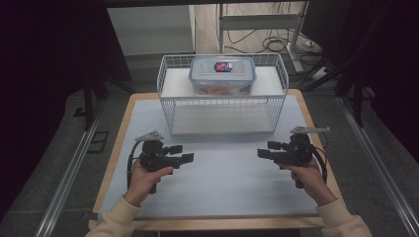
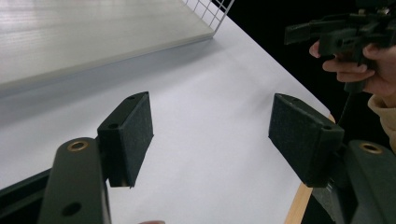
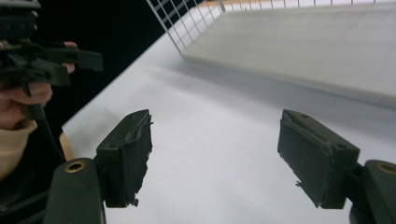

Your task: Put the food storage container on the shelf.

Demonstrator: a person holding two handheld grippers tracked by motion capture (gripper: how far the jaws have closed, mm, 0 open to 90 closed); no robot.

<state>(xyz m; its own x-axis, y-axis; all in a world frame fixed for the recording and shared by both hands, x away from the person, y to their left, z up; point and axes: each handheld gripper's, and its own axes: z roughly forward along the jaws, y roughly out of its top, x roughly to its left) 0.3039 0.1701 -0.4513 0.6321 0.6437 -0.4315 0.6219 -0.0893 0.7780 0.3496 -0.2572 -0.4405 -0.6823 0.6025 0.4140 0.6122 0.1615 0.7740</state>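
A clear plastic food box with a blue-rimmed lid (image 1: 222, 74) sits on the upper shelf of a white wire basket rack (image 1: 170, 106) at the far middle of the table. My left gripper (image 1: 185, 154) hovers over the white mat at left, jaws pointing right, open with nothing between them; its pads (image 2: 135, 133) frame bare mat. My right gripper (image 1: 264, 150) mirrors it at right, jaws pointing left, open and empty, pads (image 3: 128, 154) wide apart. Each gripper view shows the other hand's gripper: right gripper (image 2: 336, 32), left gripper (image 3: 51, 58).
The white mat (image 1: 222, 177) covers a wooden table (image 1: 316, 128). The rack's lower shelf (image 1: 222, 121) is a pale board (image 2: 93, 32) close ahead of both grippers. Dark floor, metal rails and cables surround the table.
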